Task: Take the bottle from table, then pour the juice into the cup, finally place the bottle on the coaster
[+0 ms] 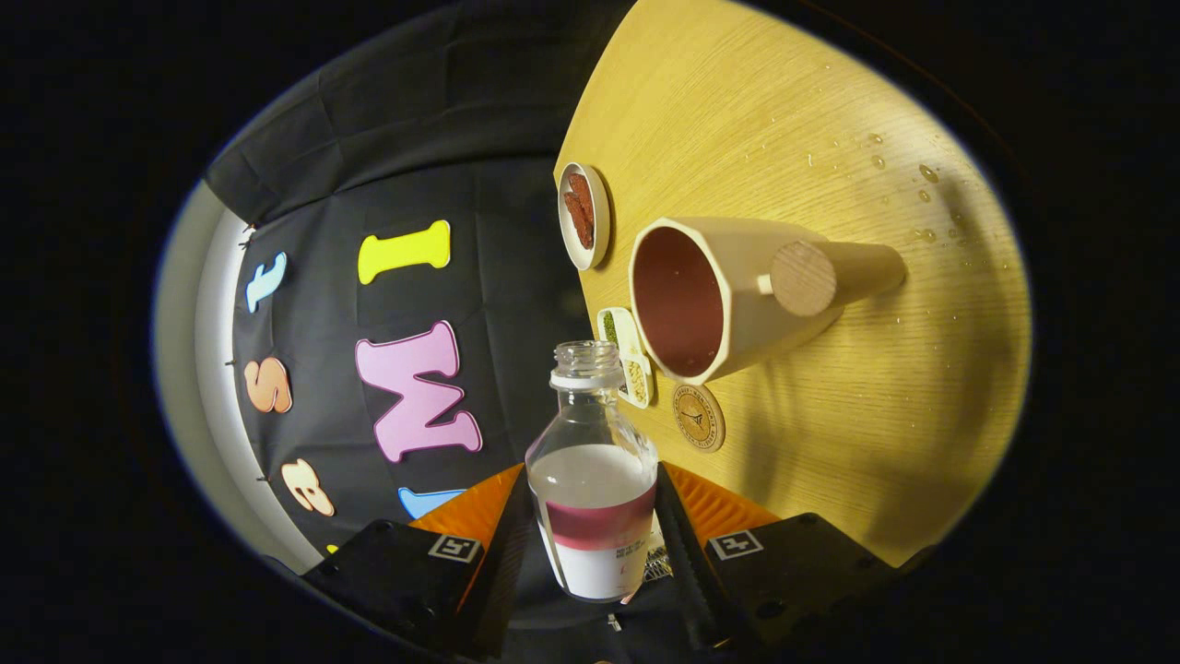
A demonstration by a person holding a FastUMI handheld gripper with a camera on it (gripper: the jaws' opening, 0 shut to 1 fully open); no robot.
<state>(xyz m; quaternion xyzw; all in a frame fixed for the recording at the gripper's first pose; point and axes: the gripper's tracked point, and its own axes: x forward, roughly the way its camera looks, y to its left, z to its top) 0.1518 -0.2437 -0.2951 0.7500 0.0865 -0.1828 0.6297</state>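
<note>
**Inspector:** Nearest, at the bottom centre of the frame, the gripper [595, 544] was closed on the bottle [595, 480], one finger pressed to each side of its labelled lower body. The cap was off and the open mouth pointed forward, away from the fingers. A band of red juice showed low in the bottle.

**Clerk:** Which step was in hand?

**Inspector:** By my judgement, the pour. The view was rolled, so the table [830, 138] stood on the right of the frame and the cup [728, 295] appeared sideways, its dark mouth turned toward the bottle's neck.

**Clerk:** And the cup's position?

**Inspector:** Just ahead of the bottle's mouth, to the upper right of it, not touching. The coaster [698, 417] lay between the cup and the fingers, beside the bottle's shoulder. Farther off, at centre and above, sat a narrow sectioned tray [628, 355] and a small dish [584, 216].

**Clerk:** What did the next move call for?

**Inspector:** Bringing the neck over the rim before tilting further. Droplets [899, 175] on the far tabletop warned of spillage.
</note>
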